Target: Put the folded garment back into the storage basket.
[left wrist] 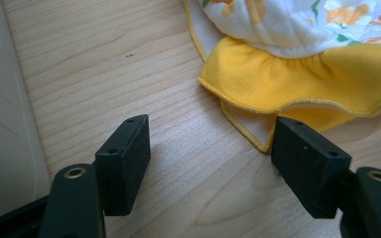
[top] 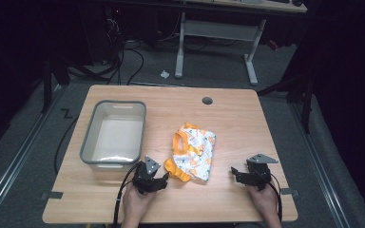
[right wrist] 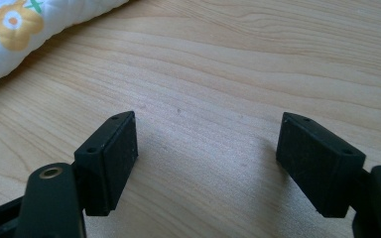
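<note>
A small folded garment (top: pixel 193 151), white with orange and green print and yellow-orange trim, lies in the middle of the wooden table (top: pixel 237 118). My left gripper (top: pixel 158 180) is open just left of its near corner; in the left gripper view the yellow ruffled hem (left wrist: pixel 297 82) lies right in front of the jaws, close to the right one, with nothing between them. My right gripper (top: pixel 237 175) is open over bare wood, right of the garment, whose quilted edge (right wrist: pixel 25 34) shows at the upper left of the right gripper view.
A grey-rimmed empty plastic bin (top: pixel 114 133) stands on the table's left half, close beside my left gripper; its pale wall (left wrist: pixel 2 124) shows in the left gripper view. A round cable hole (top: pixel 207 100) sits near the far edge. Another desk's legs (top: pixel 252 61) stand beyond.
</note>
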